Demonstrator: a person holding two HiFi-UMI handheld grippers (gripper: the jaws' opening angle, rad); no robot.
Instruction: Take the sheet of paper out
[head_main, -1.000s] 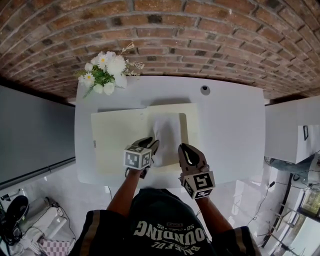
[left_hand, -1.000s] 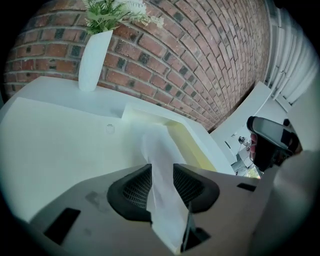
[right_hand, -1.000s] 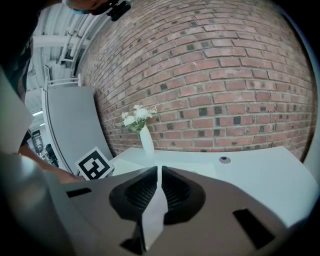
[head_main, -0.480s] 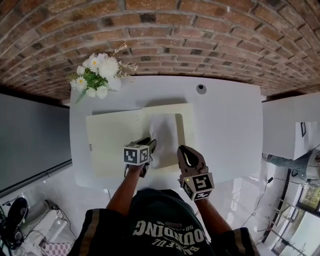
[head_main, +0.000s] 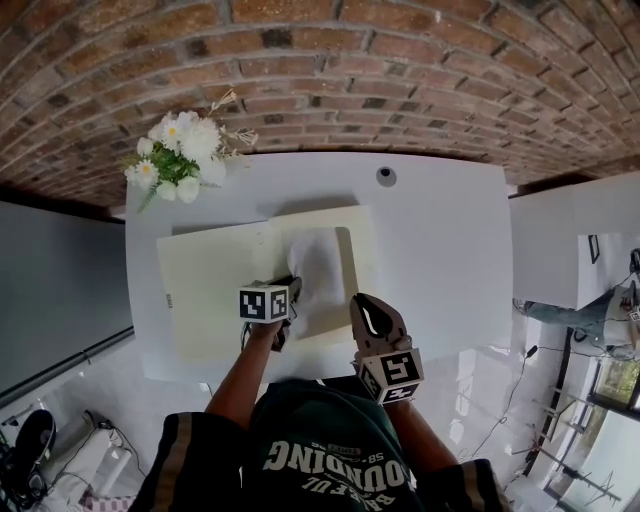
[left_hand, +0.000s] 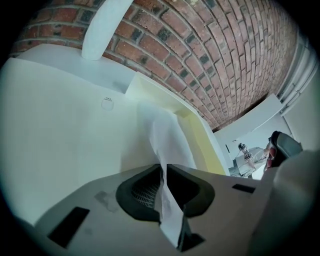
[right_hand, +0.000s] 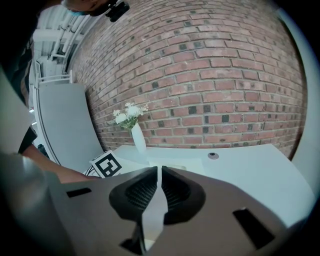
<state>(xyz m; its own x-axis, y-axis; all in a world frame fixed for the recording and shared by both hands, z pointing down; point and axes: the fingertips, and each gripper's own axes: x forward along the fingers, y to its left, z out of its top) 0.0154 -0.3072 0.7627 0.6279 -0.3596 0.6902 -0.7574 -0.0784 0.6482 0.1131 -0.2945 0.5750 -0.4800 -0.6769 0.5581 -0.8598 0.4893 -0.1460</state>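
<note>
The red-brown brick wall (head_main: 400, 80) is rough and matt, with gritty grey mortar lines. Below it the white counter (head_main: 450, 250) looks smooth, with a soft sheen. The open cream card folder (head_main: 210, 280) is flat and matt, stiffer than the thin white sheet of paper (head_main: 318, 270), which is limp, creased and faintly translucent. The left gripper (left_hand: 161, 172) is matt grey plastic with dark ribbed pads, and its jaws are closing with that sheet between them. The white flowers (head_main: 180, 150) look soft and matt, and the slim white vase (right_hand: 138, 140) looks smooth.
</note>
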